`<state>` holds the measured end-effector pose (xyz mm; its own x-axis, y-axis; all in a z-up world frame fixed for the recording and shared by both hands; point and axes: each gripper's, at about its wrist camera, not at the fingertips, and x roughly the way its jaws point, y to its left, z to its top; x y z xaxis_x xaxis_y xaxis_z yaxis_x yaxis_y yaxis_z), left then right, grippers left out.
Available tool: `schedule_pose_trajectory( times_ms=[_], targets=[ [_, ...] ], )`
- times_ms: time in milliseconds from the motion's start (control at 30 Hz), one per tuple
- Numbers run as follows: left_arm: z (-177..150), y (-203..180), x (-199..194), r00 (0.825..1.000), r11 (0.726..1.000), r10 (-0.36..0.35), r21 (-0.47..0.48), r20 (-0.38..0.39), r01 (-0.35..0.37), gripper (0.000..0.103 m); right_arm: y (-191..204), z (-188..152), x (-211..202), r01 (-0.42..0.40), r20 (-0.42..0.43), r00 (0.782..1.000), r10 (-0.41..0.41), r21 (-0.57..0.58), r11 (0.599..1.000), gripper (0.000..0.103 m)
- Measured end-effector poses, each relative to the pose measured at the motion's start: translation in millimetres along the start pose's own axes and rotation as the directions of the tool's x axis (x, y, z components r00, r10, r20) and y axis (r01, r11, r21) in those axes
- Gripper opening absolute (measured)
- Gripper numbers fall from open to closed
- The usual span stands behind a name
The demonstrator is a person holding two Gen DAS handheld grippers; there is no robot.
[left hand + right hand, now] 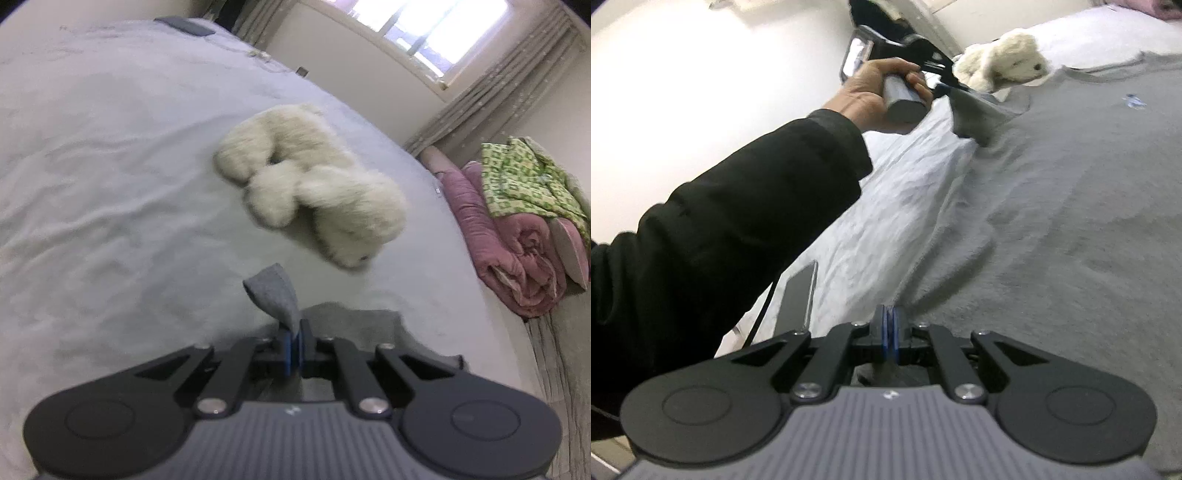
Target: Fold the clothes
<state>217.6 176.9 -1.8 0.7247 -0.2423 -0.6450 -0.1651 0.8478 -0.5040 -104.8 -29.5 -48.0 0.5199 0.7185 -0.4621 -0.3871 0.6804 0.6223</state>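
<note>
A grey shirt point(1071, 206) with a small blue logo point(1134, 100) lies spread on a pale bedsheet point(886, 184). My left gripper point(293, 332) is shut on a corner of its sleeve point(275, 295), which sticks up past the blue pads. In the right wrist view a hand holds that left gripper point(945, 86), and the pinched sleeve point(975, 114) is raised off the bed. My right gripper point(889, 321) is shut on the shirt's near side edge, where the cloth runs in between its pads.
A white plush toy point(314, 181) lies on the bed just beyond the sleeve, also in the right wrist view as the plush toy point(1001, 59). A phone point(798, 291) rests beside the shirt's edge under a black sleeve point(738, 221). Rolled pink quilts point(509, 236) and a green patterned cloth point(528, 177) are off the bed's right side.
</note>
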Motion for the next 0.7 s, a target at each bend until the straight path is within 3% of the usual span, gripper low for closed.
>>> schedule_pose_trajectory(
  times_ms=[267, 467, 700],
  targets=[
    [-2, -50, 0, 0.999, 0.999, -0.022, 0.025, 0.029, 0.022, 0.003, -24, -11, -31, -0.041, 0.054, 0.998, 0.032, 0.174, 0.984, 0.005],
    [-12, -86, 12, 1.0, 0.999, -0.029, 0.039, -0.003, 0.029, 0.003, -42, -19, -49, -0.037, 0.077, 0.997, 0.016, 0.278, 0.96, 0.005],
    [-34, -136, 35, 0.999, 0.993, -0.014, 0.117, -0.03, 0.017, 0.003, -60, -29, -66, -0.025, 0.092, 0.996, -0.008, 0.352, 0.936, 0.005]
  ],
)
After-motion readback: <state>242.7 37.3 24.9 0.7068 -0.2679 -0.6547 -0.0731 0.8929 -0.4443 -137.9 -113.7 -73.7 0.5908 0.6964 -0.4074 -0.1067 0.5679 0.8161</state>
